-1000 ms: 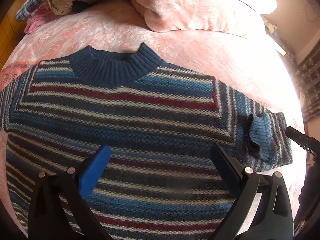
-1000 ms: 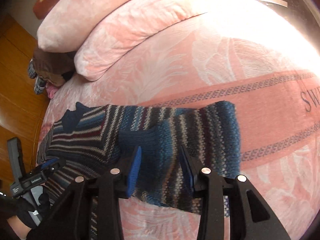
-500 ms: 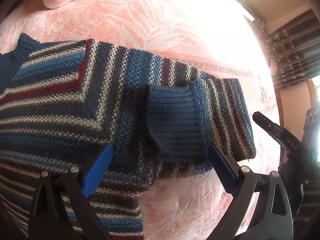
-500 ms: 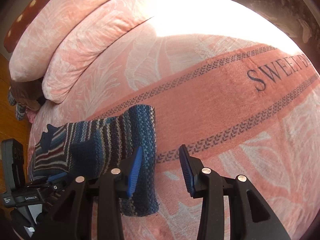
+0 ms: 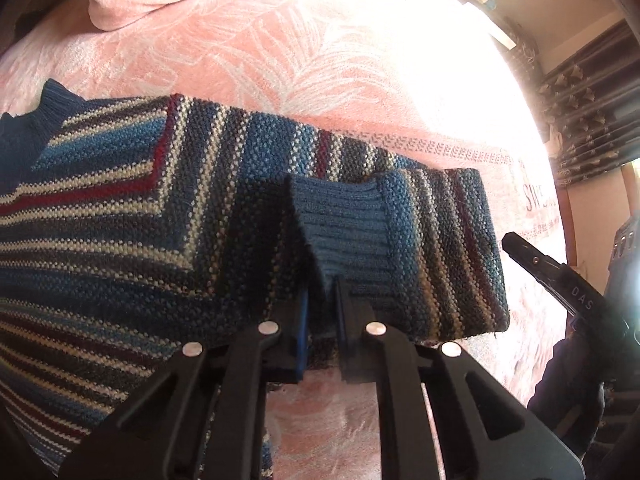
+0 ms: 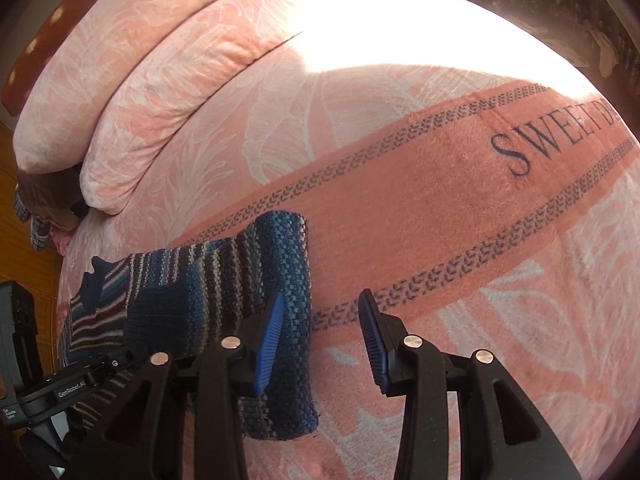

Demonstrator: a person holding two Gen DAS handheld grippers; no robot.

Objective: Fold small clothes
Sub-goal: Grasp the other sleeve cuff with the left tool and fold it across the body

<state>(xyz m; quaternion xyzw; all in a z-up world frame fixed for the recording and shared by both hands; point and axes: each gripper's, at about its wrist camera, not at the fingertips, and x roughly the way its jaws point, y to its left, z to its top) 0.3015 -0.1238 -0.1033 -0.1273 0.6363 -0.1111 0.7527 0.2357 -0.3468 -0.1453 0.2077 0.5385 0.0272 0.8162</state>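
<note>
Striped knit sweater lies flat on the bed's pink blanket, one sleeve folded back over itself so the ribbed blue cuff sits on top. L wrist view: left tool w/ fingers pressed nearly together, pinching the cuff edge, a fold of rib squeezed between the blue pads. Neckband at far left edge; right tool's black tip pokes in from the right, off the fabric.

R wrist view only: right tool spread wide, nothing between its pads; its left finger overlaps the folded sleeve end, the other over bare blanket. Also shows "SWEET" band lettering, two pillows, a pile of clothes past them.
</note>
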